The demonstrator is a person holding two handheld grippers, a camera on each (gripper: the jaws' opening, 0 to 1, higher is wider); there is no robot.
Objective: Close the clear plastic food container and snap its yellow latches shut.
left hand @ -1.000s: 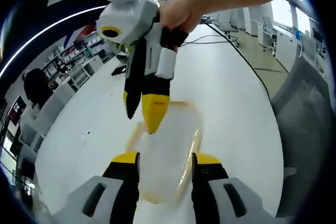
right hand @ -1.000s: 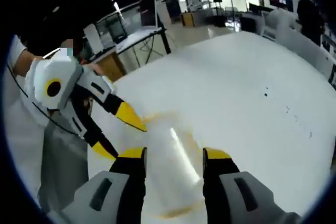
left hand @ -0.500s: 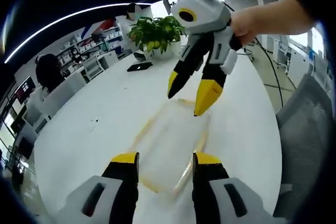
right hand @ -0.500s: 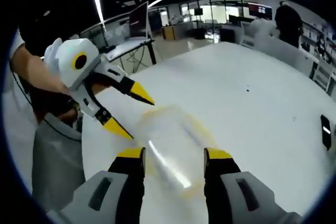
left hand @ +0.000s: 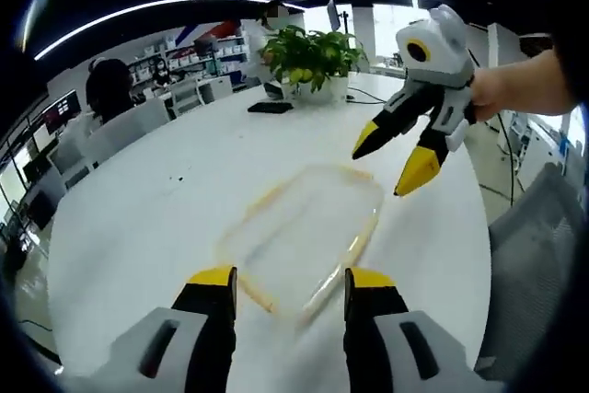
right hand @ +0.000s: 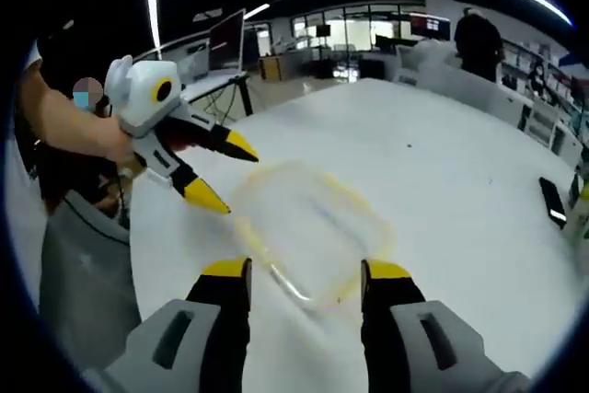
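**Container lies flat between your two grippers, long axis running away from the left one**

In the left gripper view, your left gripper [left hand: 283, 284] has its jaws spread with nothing between them. The clear container [left hand: 304, 232] lies flat on the white table [left hand: 147, 218], straight ahead of those jaws and just beyond their yellow tips. Its yellow-trimmed long sides run away from you toward the table's far end, where a potted plant [left hand: 311, 54] stands. Your right gripper [left hand: 394, 161] comes in from the right, held above the table off the container's far right corner, jaws parted and empty, tips aimed down toward that corner without touching it.

In the right gripper view, the same container [right hand: 308, 227] sits just ahead of your right gripper [right hand: 299, 278], whose jaws are spread and hold nothing. Here the container lies slantwise across the jaws, its near corner between the two tips. Your left gripper [right hand: 219, 172] hovers at the left, tips open, close to the container's left edge near the table edge where a grey chair [right hand: 87, 283] stands.

Motion blur hides the latches themselves; I cannot tell whether they are snapped. Judging by position, both grippers are near, each over its own side.
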